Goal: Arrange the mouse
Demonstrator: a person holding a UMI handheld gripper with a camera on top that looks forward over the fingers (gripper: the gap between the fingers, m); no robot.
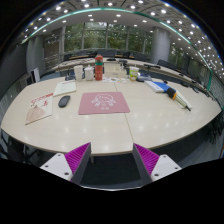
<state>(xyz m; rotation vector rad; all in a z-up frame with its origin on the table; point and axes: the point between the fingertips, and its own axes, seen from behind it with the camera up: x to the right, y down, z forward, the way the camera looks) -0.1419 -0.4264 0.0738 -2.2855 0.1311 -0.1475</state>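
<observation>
A dark mouse (64, 101) lies on the pale round table (150, 122), to the left of a pink mouse mat (105, 102). My gripper (112, 158) hangs off the table's near edge, well short of both. Its fingers (78, 156) with purple pads are spread wide apart and hold nothing.
A booklet (39, 108) and a white paper (65, 87) lie at the left. A red bottle (99, 68) and other items stand at the far side. Books and a pen (168, 92) lie at the right. Chairs and office desks stand beyond.
</observation>
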